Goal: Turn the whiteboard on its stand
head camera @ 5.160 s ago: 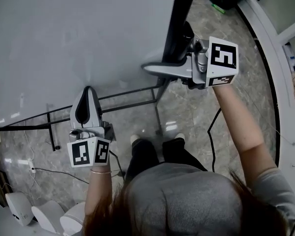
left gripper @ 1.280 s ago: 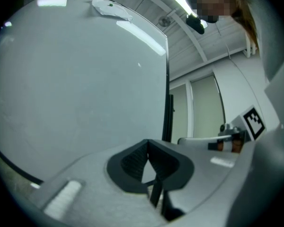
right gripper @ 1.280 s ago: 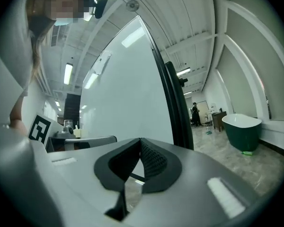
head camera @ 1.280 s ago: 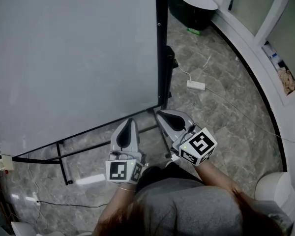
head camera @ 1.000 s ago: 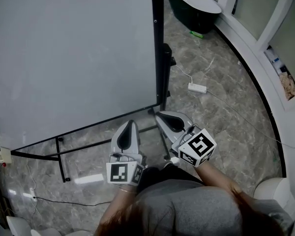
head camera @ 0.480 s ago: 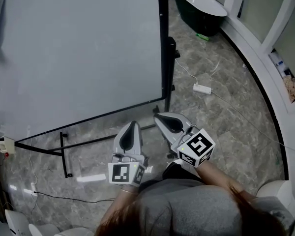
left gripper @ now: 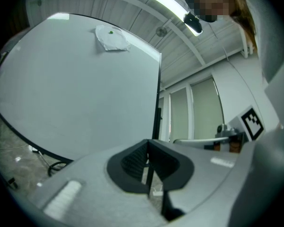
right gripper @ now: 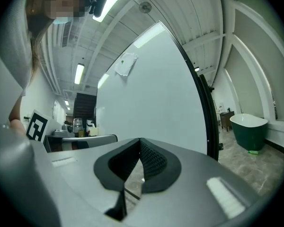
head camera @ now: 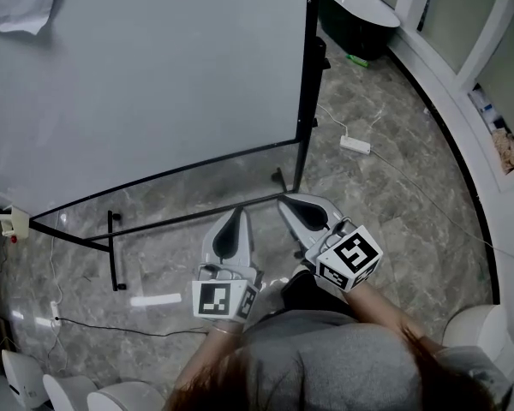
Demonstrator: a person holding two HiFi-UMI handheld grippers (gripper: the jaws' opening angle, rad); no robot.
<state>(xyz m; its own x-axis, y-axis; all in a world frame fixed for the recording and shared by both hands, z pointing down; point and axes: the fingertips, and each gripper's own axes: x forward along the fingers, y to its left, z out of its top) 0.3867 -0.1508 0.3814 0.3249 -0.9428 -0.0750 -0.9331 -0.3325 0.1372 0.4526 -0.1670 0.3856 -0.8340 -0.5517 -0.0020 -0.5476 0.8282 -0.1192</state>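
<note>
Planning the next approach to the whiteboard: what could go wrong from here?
1. Tripping: the stand's floor bars and a loose cable lie just ahead of the feet.
2. The left gripper and right gripper are both shut and clear of the whiteboard; they must open before taking its edge.
3. The paper sheet on the board could come off if it flips.

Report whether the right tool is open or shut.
Shut: the right tool shows its pads meeting at the tips, nothing between them; the whiteboard stands apart ahead.
</note>
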